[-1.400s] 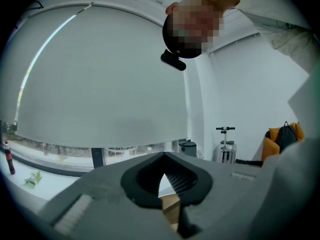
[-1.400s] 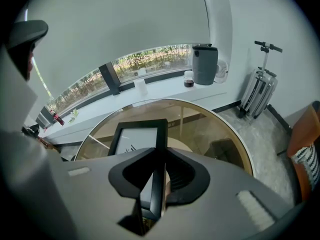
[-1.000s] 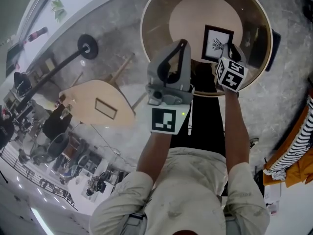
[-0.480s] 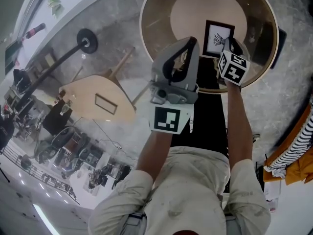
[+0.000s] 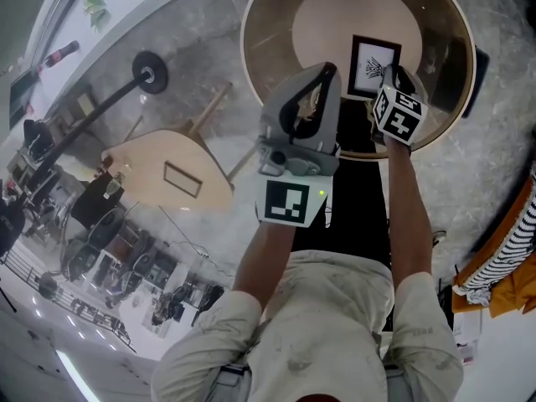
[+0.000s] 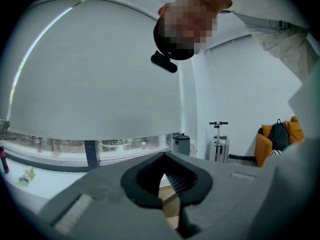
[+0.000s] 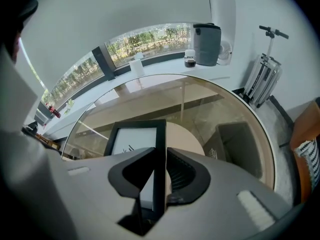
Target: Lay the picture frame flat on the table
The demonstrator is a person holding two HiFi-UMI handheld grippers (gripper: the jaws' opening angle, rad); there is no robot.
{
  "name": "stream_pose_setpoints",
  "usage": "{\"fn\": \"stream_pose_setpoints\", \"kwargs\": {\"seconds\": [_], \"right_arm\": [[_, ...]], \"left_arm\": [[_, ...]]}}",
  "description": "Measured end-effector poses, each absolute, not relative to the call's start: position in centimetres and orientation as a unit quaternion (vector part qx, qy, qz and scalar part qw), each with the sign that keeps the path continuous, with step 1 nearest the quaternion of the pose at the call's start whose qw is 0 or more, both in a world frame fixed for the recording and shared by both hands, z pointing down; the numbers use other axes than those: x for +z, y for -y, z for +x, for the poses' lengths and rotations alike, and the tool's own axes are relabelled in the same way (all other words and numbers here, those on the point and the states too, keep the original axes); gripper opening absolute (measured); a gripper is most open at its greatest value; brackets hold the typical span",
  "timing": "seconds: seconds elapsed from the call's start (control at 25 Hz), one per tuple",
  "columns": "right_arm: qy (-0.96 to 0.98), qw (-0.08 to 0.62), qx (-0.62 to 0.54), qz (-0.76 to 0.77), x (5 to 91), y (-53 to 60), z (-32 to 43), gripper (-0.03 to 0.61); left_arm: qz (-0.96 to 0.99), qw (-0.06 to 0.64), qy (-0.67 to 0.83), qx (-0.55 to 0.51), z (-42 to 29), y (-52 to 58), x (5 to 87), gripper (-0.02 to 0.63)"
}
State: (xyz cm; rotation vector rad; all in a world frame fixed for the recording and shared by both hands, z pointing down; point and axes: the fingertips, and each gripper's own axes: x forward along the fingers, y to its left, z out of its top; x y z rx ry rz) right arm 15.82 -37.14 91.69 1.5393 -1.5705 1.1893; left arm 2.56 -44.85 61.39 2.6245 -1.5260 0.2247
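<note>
The black picture frame with a white print rests on the round glass table, its face turned up toward me. My right gripper reaches down to its near right side. In the right gripper view the frame's right bar runs between the jaws of the right gripper, both pads against it. The jaws have just been opening a little, the bar still between them. My left gripper hovers nearly level left of the frame, off the table. In its own view the left gripper holds nothing and its tips meet.
A pale wooden disc and a dark box show under the glass. A low wooden side table and a lamp base stand on the floor at left. An orange seat is at right. A grey appliance and a scooter stand beyond the table.
The view has shifted slightly, so the left gripper sits a bit further right in the picture. The frame stays in the right gripper's jaws at the same spot on the table.
</note>
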Motion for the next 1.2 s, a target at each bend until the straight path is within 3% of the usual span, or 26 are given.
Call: {"fn": "stream_pose_setpoints", "kwargs": {"seconds": [0.16,1.2], "right_arm": [[0.602,0.307,0.453,0.581,91.4,37.2,15.8,0.132],[0.613,0.302,0.416,0.6,81.2,37.3,14.8,0.13]], "left_arm": [[0.861,0.048,0.501,0.074,2.4,44.8,61.2,0.003],[0.866,0.005,0.498,0.043,0.9,44.4,51.5,0.003]]}}
